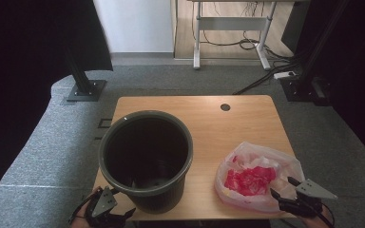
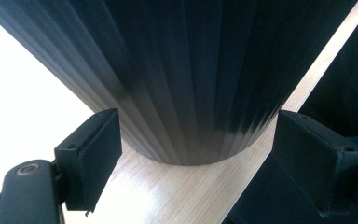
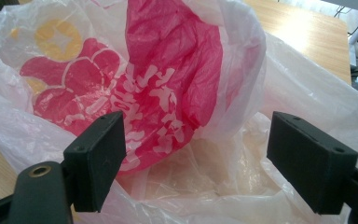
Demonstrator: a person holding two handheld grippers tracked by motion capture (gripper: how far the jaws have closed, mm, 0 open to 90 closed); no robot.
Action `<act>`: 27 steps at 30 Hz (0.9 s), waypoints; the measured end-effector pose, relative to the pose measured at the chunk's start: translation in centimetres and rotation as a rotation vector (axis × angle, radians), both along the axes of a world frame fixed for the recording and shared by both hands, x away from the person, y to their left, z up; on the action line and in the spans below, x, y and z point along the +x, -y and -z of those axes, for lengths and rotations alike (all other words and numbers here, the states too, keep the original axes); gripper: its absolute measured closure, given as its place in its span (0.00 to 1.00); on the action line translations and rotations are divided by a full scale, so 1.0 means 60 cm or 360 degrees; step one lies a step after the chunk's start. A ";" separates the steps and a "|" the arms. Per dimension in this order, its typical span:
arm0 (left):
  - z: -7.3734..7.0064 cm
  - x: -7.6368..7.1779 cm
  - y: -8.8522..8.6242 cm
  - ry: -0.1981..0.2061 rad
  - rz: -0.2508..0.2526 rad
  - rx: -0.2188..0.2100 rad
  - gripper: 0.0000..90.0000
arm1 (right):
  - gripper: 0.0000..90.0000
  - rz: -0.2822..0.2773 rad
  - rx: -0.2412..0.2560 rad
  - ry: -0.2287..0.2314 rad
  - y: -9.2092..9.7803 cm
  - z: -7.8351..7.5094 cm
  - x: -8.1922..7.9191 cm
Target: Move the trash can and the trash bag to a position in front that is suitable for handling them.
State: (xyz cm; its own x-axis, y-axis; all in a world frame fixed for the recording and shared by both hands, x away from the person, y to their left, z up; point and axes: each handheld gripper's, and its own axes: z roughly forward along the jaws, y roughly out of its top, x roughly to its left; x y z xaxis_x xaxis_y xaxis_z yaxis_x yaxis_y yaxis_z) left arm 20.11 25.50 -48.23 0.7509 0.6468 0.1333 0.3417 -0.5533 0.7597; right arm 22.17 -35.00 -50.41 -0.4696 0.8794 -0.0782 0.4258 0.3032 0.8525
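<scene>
A dark green ribbed bin [image 1: 145, 158] stands upright on the wooden table [image 1: 209, 118], near its front left corner. My left gripper [image 1: 121, 216] is open at the table's front edge, its jaws spread on either side of the bin's base [image 2: 186, 93] without touching it. A crumpled translucent plastic bag with a red and yellow print [image 1: 256, 178] lies at the front right. My right gripper [image 1: 283, 187] is open right at the bag's near edge, and the bag's folds [image 3: 168, 93] lie between and beyond its jaws.
A round cable hole [image 1: 225, 107] sits near the table's far edge. Grey carpet [image 1: 38, 156] surrounds the table. A black stand foot [image 1: 85, 88] is at the far left, a white desk frame [image 1: 228, 28] with cables behind, and a dark stand base [image 1: 304, 85] at the far right.
</scene>
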 end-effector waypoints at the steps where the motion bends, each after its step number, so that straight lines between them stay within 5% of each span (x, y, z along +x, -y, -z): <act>1: -0.001 0.001 0.001 -0.0003 0.0008 -0.0006 0.17 | 0.21 -0.0001 -0.0004 -0.0001 0.000 0.001 0.000; 9: 0.001 0.005 -0.005 0.0000 0.0015 -0.0064 0.17 | 0.22 -0.0006 -0.0003 0.0003 0.000 0.002 0.001; 27: 0.002 0.014 0.005 -0.0004 -0.0039 -0.0044 0.16 | 0.23 -0.0031 -0.0015 0.0019 -0.003 0.003 0.002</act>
